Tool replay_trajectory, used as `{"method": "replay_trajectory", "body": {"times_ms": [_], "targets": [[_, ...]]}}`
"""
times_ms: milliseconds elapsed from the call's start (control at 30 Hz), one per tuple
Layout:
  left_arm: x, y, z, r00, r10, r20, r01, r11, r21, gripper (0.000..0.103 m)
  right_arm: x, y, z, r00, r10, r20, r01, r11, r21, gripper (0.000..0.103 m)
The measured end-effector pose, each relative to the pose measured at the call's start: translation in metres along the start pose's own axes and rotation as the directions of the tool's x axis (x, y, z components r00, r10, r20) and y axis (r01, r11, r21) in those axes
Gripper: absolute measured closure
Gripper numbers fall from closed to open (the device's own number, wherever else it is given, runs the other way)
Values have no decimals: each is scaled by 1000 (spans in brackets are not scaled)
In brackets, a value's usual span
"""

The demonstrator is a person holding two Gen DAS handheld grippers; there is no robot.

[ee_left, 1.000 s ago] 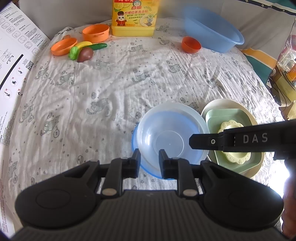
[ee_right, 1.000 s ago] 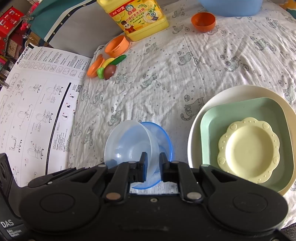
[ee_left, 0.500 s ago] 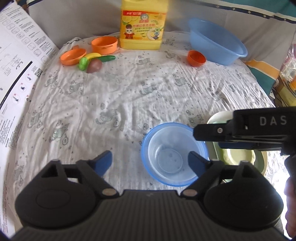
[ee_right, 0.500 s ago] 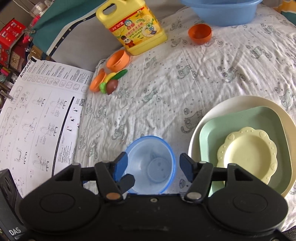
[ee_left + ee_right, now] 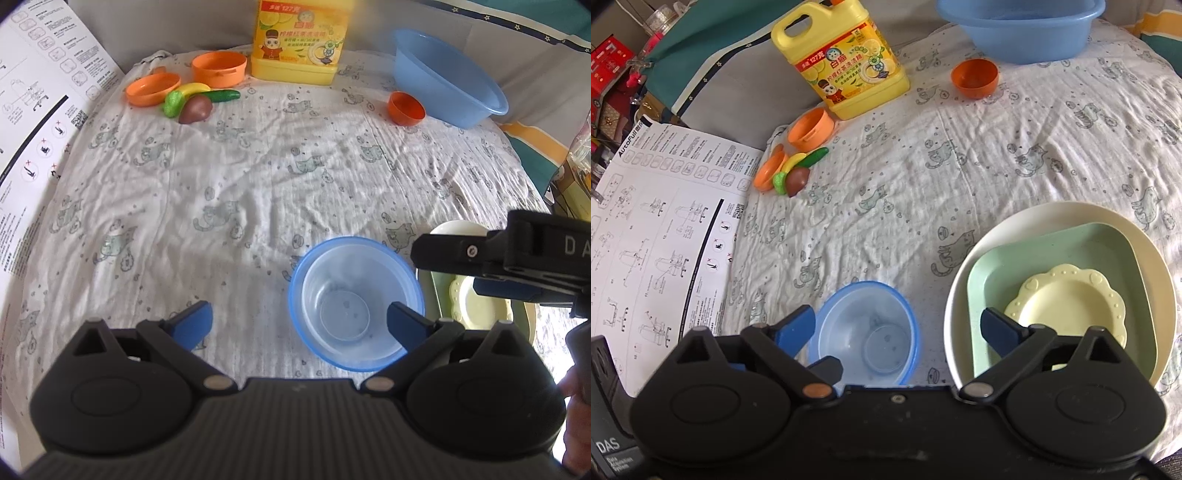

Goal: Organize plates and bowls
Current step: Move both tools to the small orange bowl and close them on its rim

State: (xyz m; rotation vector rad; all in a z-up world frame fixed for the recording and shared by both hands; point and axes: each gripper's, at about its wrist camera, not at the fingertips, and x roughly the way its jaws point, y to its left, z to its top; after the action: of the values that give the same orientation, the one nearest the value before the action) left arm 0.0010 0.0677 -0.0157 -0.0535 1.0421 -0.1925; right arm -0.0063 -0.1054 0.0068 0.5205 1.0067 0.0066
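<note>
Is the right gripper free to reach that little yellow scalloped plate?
Probably yes: the right gripper, jaws opening with nothing held, hangs just short of the yellow scalloped plate, which lies uncovered atop the green plate.

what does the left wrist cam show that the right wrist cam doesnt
Only the left wrist view shows the right gripper from outside, its jaws opening above the plate stack, and the person's hand holding it.

Only the right wrist view shows the plate stack whole: yellow scalloped plate in green square plate on cream round plate. It also shows red clutter.

Both show the nested blue bowls, detergent jug, blue basin, toy food and instruction sheet.
</note>
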Motion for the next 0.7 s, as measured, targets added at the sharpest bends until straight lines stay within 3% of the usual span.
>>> {"method": "replay_trajectory", "body": {"times_ms": [400, 700], "targets": [[2, -8, 18, 1000, -5, 19, 5, 999, 42, 0, -3, -11, 11, 999, -31, 32, 31, 999, 19, 3], [8, -18, 56, 999, -5, 52, 0, 996, 93, 0, -4, -31, 36, 996, -57, 71, 51, 995, 81, 3]]}}
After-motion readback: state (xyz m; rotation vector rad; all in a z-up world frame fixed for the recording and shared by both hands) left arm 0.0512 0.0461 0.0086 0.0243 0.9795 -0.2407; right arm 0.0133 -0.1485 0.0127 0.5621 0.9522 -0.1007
